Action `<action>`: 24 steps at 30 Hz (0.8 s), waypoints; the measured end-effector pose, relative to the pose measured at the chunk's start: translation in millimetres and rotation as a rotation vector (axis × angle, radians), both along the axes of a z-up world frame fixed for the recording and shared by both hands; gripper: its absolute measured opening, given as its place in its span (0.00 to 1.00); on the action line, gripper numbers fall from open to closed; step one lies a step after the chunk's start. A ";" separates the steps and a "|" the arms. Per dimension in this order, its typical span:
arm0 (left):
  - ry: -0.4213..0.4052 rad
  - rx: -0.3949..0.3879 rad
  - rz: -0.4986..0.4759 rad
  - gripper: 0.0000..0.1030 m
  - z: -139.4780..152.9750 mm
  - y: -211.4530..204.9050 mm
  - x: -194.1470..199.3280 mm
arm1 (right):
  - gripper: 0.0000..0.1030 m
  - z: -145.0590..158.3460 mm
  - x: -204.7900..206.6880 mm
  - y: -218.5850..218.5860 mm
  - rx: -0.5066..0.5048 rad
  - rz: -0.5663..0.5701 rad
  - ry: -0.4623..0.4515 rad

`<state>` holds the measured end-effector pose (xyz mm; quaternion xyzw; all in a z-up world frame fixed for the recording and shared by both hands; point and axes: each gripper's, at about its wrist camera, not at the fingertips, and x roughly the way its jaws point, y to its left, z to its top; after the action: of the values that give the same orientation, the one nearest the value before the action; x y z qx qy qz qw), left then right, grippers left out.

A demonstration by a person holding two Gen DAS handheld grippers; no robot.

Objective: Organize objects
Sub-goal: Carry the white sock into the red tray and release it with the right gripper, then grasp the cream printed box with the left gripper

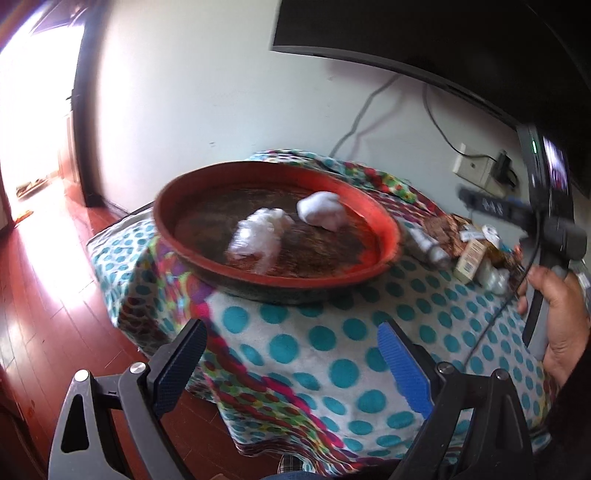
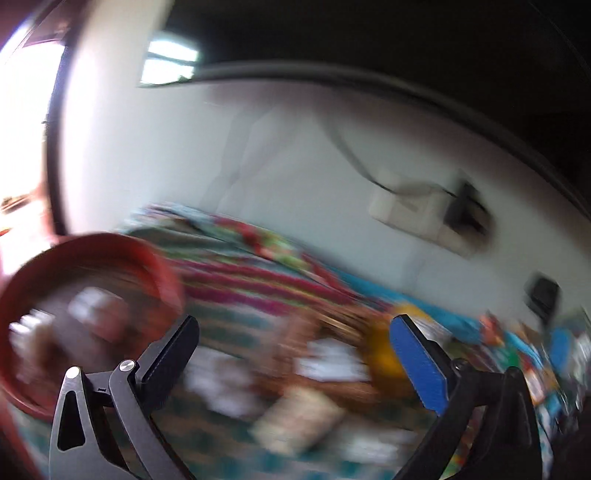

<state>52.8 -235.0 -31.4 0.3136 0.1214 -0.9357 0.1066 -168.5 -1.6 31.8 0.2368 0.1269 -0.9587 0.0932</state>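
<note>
Red round tray [image 1: 384,229] on the left part of the worktop [image 1: 295,350], which is draped in a spotted cloth. The tray serves, by judgement, as the collecting place for the loose items, since it already holds two white wads [image 1: 258,236], soft and crumpled like cotton or tissue, lying just beside each other near its middle. To the right of the tray, at the far right of the worktop, lies the unsorted pile [image 1: 476,247]: one small tan carton, at least one white roll or tube, and several white packets over a brown patterned piece. Motion blur prevents an exact count of the pile.

Left gripper [image 1: 291,365] hovers at the near edge of the worktop, in front of the tray, its jaws wide apart and empty; one blue pad and one dark pad are visible. Right gripper [image 2: 295,365] is carried over the pile, jaws likewise apart with nothing between them. Its view is heavily smeared, which suggests fast travel, probably toward the next item to pick. In the left view the right hand [image 1: 561,317] grips that tool's handle at the far right.

On the wall behind: one dark screen [image 1: 443,33], two hanging cables and one socket plate [image 1: 472,170].
</note>
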 end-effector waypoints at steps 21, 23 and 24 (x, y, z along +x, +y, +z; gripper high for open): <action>-0.027 -0.146 -0.376 0.93 10.8 172.1 -163.7 | 1.00 -40.2 -25.2 145.0 -0.011 -0.241 -0.075; -0.053 -0.156 -0.403 0.93 4.6 180.0 -189.1 | 1.00 -41.4 -29.1 153.8 -0.034 -0.291 -0.096; -0.071 -0.168 -0.413 0.90 1.2 183.7 -200.5 | 1.00 -41.4 -29.7 156.8 -0.043 -0.305 -0.099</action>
<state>-147.7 -51.3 -30.2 0.3546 -0.0275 -0.9328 -0.0574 -198.1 155.2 -9.5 0.2984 0.0642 -0.9514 -0.0421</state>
